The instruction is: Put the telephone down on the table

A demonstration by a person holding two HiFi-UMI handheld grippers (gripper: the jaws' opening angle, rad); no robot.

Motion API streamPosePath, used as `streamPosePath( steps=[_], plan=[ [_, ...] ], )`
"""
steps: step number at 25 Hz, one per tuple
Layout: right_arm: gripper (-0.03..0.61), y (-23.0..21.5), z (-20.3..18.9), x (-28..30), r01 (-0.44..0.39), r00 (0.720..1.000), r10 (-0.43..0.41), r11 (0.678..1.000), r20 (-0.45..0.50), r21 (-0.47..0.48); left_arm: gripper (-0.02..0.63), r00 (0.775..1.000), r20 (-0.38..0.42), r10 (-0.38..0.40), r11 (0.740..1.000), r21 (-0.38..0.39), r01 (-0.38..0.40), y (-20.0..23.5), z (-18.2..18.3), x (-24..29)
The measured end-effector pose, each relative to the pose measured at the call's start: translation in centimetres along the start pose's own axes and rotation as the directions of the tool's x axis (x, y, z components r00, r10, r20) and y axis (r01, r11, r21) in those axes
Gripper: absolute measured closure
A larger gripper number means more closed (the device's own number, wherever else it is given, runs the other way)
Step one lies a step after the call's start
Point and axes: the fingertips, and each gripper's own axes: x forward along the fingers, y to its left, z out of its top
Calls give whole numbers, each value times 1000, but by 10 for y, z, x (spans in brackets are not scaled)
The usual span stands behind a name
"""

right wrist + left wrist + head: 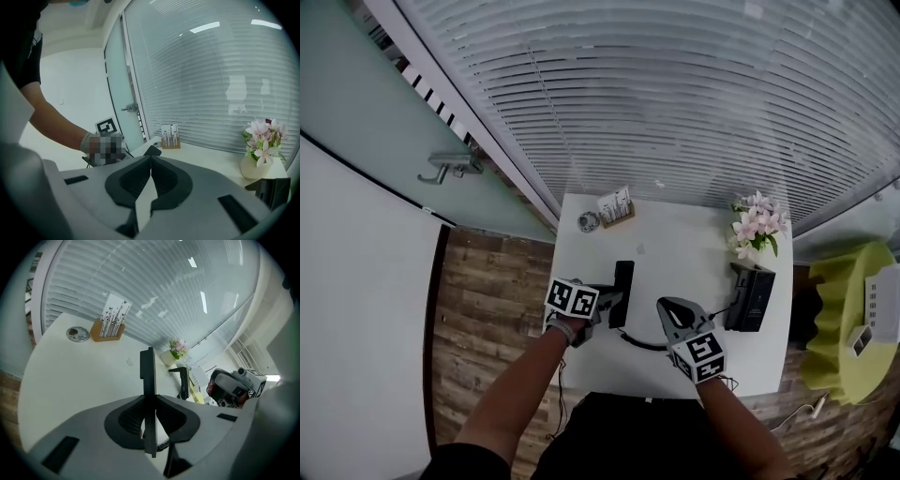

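My left gripper (605,302) is shut on a black telephone handset (622,286), which hangs over the left middle of the white table (675,253). In the left gripper view the handset (148,376) stands on edge between the two pads of that gripper (149,397). Whether it touches the tabletop I cannot tell. A dark coiled cord (639,343) runs from it along the table's near side. The black telephone base (750,298) stands at the table's right edge. Between handset and base, my right gripper (667,307) is shut and holds nothing; its tips meet (151,158).
A vase of pink flowers (757,230) stands behind the base. At the far edge sit a wooden card holder (616,206) and a small round metal thing (588,221). Window blinds rise behind the table. A yellow-green seat (848,319) is off to the right.
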Motion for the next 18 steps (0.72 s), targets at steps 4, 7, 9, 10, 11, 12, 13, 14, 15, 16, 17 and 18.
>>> streamPosePath(
  steps=[4,7,9,10,11,12,13,14,15,16,17,18],
  plan=[
    [555,2,-1,13,-4,1000,4,1000,-6,22,537,1000,-17,-6,1000,-28,6,15,4,2],
    [555,2,-3,17,-7,1000,7,1000,-15,31,537,1000,-28,-12,998,-60,10,25,5,7],
    [555,2,-3,19,-5,1000,6,999,-20,33,537,999,-31,-20,996,-93,17,32,6,10],
    [555,1,-3,19,-4,1000,5,999,-22,33,537,999,-30,-22,994,-108,19,36,7,11],
    [555,1,-3,20,-3,1000,4,999,-24,33,537,999,-30,-24,992,-122,20,40,8,12],
    [555,0,-4,20,-2,1000,3,999,-27,32,537,999,-32,-28,990,-136,24,42,8,13],
    [555,-1,-5,20,0,1000,1,999,-31,33,537,999,-35,-34,989,-148,28,45,8,14],
    [555,-2,-8,19,3,999,-2,999,-35,35,537,998,-40,-39,987,-159,32,46,8,16],
    [555,-4,-10,19,7,999,-5,999,-40,38,537,998,-47,-43,985,-168,34,48,7,18],
    [555,-4,-11,19,9,999,-8,999,-43,42,535,997,-56,-46,983,-178,35,50,7,20],
    [555,-4,-12,19,11,999,-9,999,-45,45,535,997,-65,-47,982,-187,34,51,6,21],
    [555,-4,-13,19,12,999,-9,999,-46,46,534,996,-73,-46,981,-193,31,53,6,22]
  ],
)
